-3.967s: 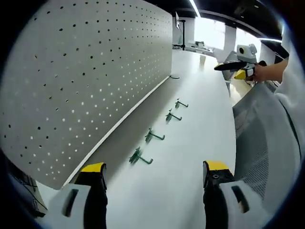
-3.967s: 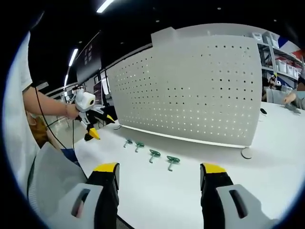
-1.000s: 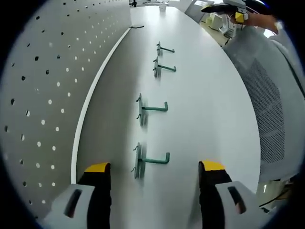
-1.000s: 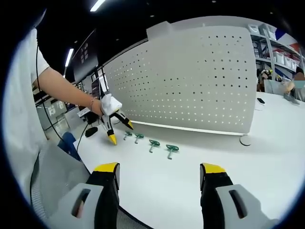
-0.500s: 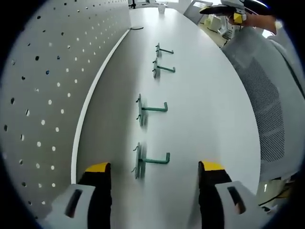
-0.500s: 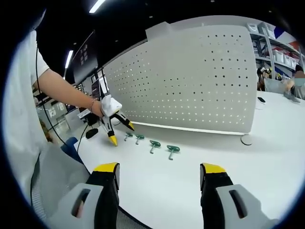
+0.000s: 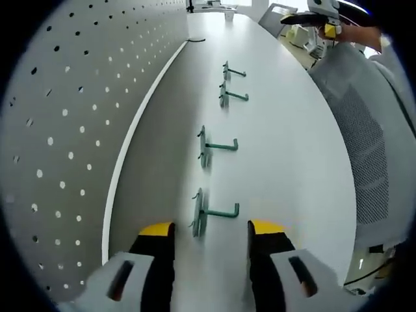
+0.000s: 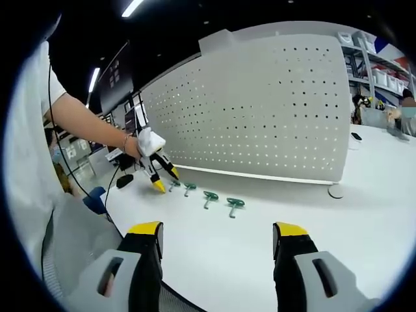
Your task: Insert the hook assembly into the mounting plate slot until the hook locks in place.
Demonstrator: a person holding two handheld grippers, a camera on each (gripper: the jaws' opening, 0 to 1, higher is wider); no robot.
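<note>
Nearest hook (image 7: 207, 212): lain just ahead of left gripper (image 7: 211, 229), between its released fingers; shaft crosswise.
Right gripper (image 8: 218, 229): fingers released, held well apart from the hooks.

The table (image 7: 279, 130) has a smooth white top with a soft sheen. The pegboard (image 7: 71, 97) looks like matt, pale painted sheet punched with small round holes. The hooks (image 7: 214, 211) appear to be thin wire with a green coating. The left hand-held gripper (image 7: 211, 244) has black plastic-looking jaws capped in glossy yellow. The chair back (image 7: 370, 149) is grey woven mesh.
</note>
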